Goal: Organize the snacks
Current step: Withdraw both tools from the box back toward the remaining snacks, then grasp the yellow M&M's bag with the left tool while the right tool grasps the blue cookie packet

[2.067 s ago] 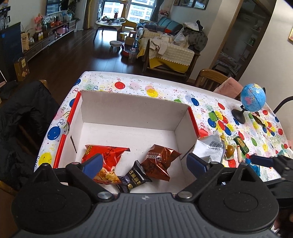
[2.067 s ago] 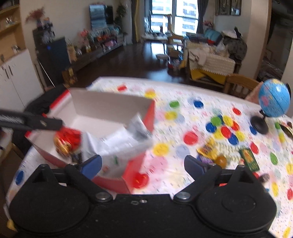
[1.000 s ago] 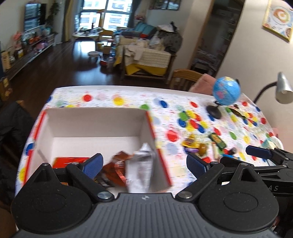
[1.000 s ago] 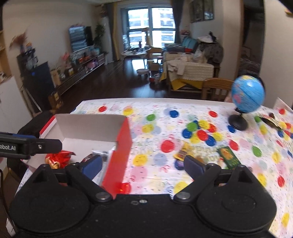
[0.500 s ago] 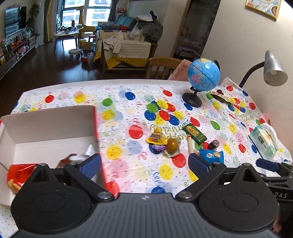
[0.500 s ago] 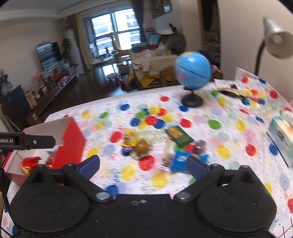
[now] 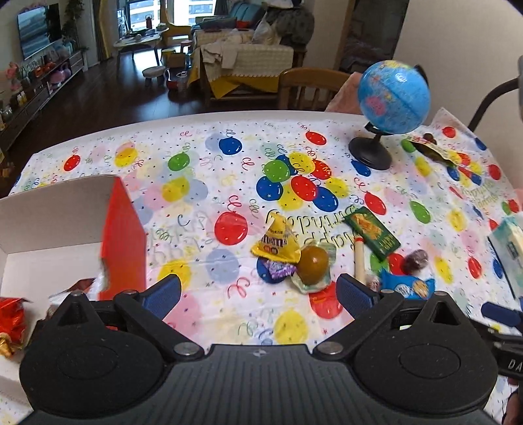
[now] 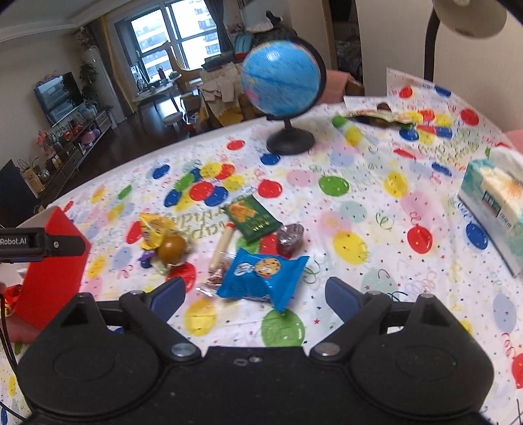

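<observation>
Loose snacks lie in a pile on the balloon tablecloth: a yellow packet, a brown round candy, a green packet, a cream stick and a blue cookie packet. My right gripper hovers low over the blue cookie packet, which lies just ahead of and between its fingers. Its jaws are closing and the pads do not touch the packet. My left gripper stands open near the brown candy with nothing in it. The red box at the left holds a red snack.
A blue globe on a black stand sits at the back of the table. A tissue box lies at the right edge, under a lamp. More wrappers lie beyond the globe. A wooden chair stands behind the table.
Both grippers have swung right, away from the red box, and come down over the snack pile. The white packet held over the box earlier now lies inside it.
</observation>
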{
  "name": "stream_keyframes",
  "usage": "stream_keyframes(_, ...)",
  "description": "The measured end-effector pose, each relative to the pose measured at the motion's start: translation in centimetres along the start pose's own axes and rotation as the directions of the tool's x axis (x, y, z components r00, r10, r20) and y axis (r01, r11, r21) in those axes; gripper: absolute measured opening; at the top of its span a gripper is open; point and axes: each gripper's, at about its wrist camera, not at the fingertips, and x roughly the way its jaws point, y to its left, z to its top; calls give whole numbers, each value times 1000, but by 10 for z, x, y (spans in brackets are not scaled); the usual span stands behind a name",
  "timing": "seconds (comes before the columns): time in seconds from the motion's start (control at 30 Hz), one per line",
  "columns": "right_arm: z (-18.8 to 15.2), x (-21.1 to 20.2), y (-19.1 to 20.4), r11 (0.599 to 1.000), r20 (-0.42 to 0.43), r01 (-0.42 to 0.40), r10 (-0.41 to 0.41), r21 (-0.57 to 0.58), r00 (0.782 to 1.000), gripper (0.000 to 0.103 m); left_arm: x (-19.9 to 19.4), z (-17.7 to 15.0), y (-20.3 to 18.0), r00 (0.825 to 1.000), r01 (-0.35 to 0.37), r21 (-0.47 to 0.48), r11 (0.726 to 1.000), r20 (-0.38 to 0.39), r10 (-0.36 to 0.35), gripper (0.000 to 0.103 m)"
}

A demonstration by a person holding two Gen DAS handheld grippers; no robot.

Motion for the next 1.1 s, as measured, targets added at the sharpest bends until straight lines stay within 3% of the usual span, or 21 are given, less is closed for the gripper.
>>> stream_keyframes(0.5,10,66,-13,997,-86,-3,9,73,996,84,89,39,-11,996,-49,12,999,-75,50,102)
stream_keyframes(0.87,9,90,-11,995,-117,4,7,96,993,78,130,43,-5,990,-10,-38,999,-143,4,100)
stream_keyframes(0.97,9,94,-12,995,-117,13,0,103,993,77,136,43,-4,987,-1,-44,999,-158,-6,92)
stream_keyframes(1.03,9,95,-10,995,-115,18,-7,99,993,76,139,43,-3,985,9,-52,999,-169,-18,74)
stream_keyframes(1.1,10,95,-9,995,-112,23,-12,96,994,67,141,42,-4,984,23,-45,999,-178,-30,65)
